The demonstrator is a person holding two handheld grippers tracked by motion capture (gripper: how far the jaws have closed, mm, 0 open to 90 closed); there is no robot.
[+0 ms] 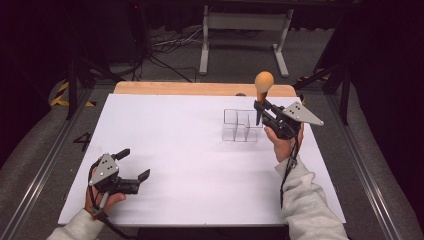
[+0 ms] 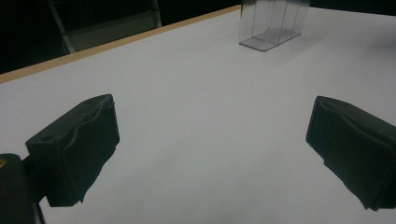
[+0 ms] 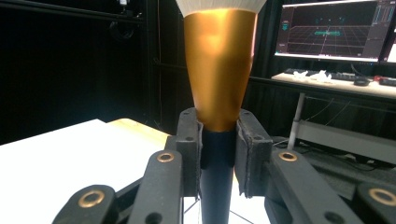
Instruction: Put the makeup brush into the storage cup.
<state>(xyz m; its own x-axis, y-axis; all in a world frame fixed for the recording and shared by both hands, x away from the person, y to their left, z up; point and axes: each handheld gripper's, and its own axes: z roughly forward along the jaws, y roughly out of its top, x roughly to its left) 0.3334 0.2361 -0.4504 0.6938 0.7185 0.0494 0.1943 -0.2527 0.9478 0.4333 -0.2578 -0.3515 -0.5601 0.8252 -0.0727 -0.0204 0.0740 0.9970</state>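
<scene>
A makeup brush (image 1: 263,87) with a black handle, a copper collar (image 3: 219,65) and a rounded tan head stands upright in my right gripper (image 1: 260,108), which is shut on the handle (image 3: 217,158) just under the collar. The brush hangs directly above a clear divided plastic holder (image 1: 242,125) at the right back of the white table (image 1: 190,155); its handle tip is at the holder's rim. My left gripper (image 1: 134,165) rests near the front left of the table, open, with nothing between its fingers. The holder (image 2: 273,23) lies far ahead of it.
A wooden strip (image 1: 200,89) runs along the table's far edge. Behind it stand a white metal frame (image 1: 245,35) and cables on the floor. Monitors (image 3: 334,30) glow on a desk in the right gripper view.
</scene>
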